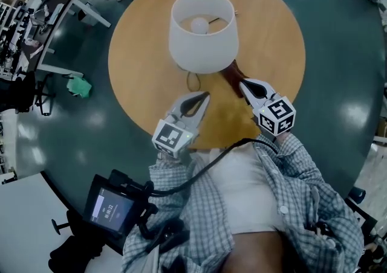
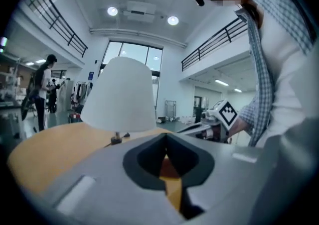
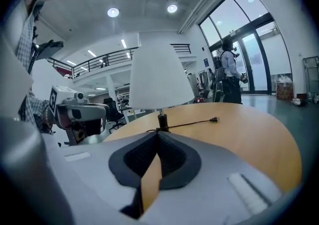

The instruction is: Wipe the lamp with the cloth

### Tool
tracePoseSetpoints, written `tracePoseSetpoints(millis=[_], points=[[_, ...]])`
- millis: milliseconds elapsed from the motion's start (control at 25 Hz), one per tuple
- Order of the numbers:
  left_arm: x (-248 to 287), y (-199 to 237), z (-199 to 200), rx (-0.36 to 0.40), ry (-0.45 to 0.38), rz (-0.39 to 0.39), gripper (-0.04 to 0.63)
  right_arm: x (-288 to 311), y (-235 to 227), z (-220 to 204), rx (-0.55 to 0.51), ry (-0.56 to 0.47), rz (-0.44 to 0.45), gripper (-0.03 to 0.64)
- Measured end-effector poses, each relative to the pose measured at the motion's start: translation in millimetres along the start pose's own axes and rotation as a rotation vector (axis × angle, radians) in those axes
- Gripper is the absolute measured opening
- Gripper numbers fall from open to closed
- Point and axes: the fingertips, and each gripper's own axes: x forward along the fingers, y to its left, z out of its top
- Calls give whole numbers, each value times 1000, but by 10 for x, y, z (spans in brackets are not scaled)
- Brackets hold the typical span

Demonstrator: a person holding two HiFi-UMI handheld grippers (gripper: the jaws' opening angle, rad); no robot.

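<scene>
A lamp with a white shade [image 1: 202, 24] stands on the far half of the round wooden table [image 1: 145, 54], its bulb visible from above. It also fills the left gripper view [image 2: 119, 94] and the right gripper view [image 3: 158, 77]. A dark brown cloth [image 1: 233, 74] lies at the lamp's foot on the right. My left gripper [image 1: 205, 94] is shut and empty, pointing at the lamp's base. My right gripper [image 1: 242, 84] is also shut with nothing in it, its tip just at the cloth's near end. Whether it touches the cloth I cannot tell.
The lamp's black cord and plug [image 3: 199, 122] trail over the table behind the base. A green object [image 1: 78, 86] lies on the floor left of the table, beside desks. A mounted screen [image 1: 112, 208] sits at my lower left. A person [image 3: 229, 77] stands beyond the table.
</scene>
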Motion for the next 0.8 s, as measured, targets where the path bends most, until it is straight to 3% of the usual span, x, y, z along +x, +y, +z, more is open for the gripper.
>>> tracePoseSetpoints(millis=[120,240,560,800], points=[[61,-172,-245,-52,53,-48,5,-9,114,-82,-1,24,21,3],[49,-209,-434,-50,76,-45,5,-13,189,-146,13,46,34,4],[15,-141,-496,-57,72,-14,5,49,260,-193,16,60,66,3],[1,-157,-502,-113,83,-35,5,83,253,-218,19,77,77,3]])
